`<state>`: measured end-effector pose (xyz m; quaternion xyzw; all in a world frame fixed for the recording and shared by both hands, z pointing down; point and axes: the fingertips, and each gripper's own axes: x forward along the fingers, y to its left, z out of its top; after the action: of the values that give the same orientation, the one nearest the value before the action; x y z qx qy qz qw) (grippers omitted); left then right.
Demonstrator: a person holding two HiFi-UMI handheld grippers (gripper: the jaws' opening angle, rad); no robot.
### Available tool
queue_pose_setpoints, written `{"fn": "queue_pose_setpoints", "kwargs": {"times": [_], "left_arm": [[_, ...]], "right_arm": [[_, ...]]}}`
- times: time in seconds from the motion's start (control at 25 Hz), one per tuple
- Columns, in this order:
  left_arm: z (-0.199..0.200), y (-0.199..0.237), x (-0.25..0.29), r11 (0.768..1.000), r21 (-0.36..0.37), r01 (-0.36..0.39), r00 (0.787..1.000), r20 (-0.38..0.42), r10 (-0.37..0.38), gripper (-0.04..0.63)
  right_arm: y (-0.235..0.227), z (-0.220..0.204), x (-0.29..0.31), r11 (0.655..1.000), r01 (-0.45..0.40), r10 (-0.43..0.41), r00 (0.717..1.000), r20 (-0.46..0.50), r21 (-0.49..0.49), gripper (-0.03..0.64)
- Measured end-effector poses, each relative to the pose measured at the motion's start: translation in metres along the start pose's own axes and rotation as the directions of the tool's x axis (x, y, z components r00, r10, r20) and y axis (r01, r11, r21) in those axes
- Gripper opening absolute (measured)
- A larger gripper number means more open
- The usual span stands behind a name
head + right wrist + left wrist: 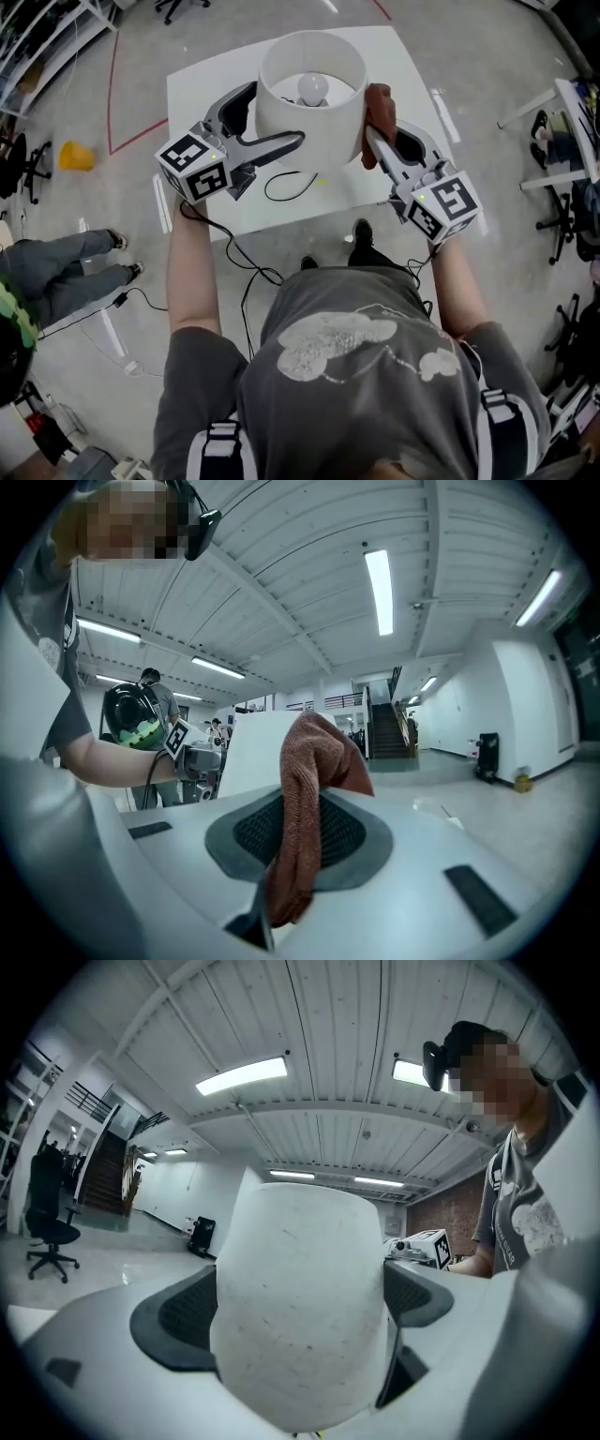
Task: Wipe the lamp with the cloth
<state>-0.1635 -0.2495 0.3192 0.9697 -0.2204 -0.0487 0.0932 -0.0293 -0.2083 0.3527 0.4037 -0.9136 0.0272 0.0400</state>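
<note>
Left tongs (274, 117) straddle lampshade (314, 131); right tongs (373, 141) pinch cloth (379, 105)

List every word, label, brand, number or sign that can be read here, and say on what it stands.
Nothing readable in any view.
Left cube: black-and-white square markers, no letters.
Right cube: the same kind of markers, no letters.
Grey shirt: a pale printed picture, no words visible.

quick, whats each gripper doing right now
left gripper: open, white drum lampshade between its jaws
right gripper: closed on the reddish-brown cloth
</note>
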Motion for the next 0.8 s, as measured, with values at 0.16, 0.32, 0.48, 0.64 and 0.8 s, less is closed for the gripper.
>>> {"fn": "queue_pose_setpoints", "kwargs": {"times": [0.16,0.32,0.48,0.64,0.8], "left_arm": [[-0.004,-0.003,-0.003,0.996,0.047,-0.070,0.998,0.000,0.071,0.589],[-0.010,-0.006,-0.004,0.984,0.101,-0.149,0.989,0.011,0.149,0.589],[-0.009,-0.014,-0.009,0.982,0.053,-0.184,0.982,0.053,0.181,0.589],[-0.013,-0.028,-0.006,0.981,0.053,-0.189,0.981,0.054,0.186,0.589],[-0.013,-0.042,0.003,0.978,0.030,-0.206,0.976,0.086,0.203,0.589]], "right_arm": [[-0.007,0.000,0.006,1.000,0.009,-0.009,1.000,-0.001,-0.001,0.058],[-0.018,0.000,0.015,1.000,0.023,-0.023,1.000,-0.011,-0.016,0.058],[-0.031,0.002,0.023,0.999,0.046,-0.047,0.999,-0.022,-0.028,0.058],[-0.053,0.004,0.033,0.996,0.088,-0.089,0.996,-0.024,-0.033,0.058],[-0.077,0.007,0.039,0.994,0.106,-0.107,0.994,-0.025,-0.034,0.058]]}}
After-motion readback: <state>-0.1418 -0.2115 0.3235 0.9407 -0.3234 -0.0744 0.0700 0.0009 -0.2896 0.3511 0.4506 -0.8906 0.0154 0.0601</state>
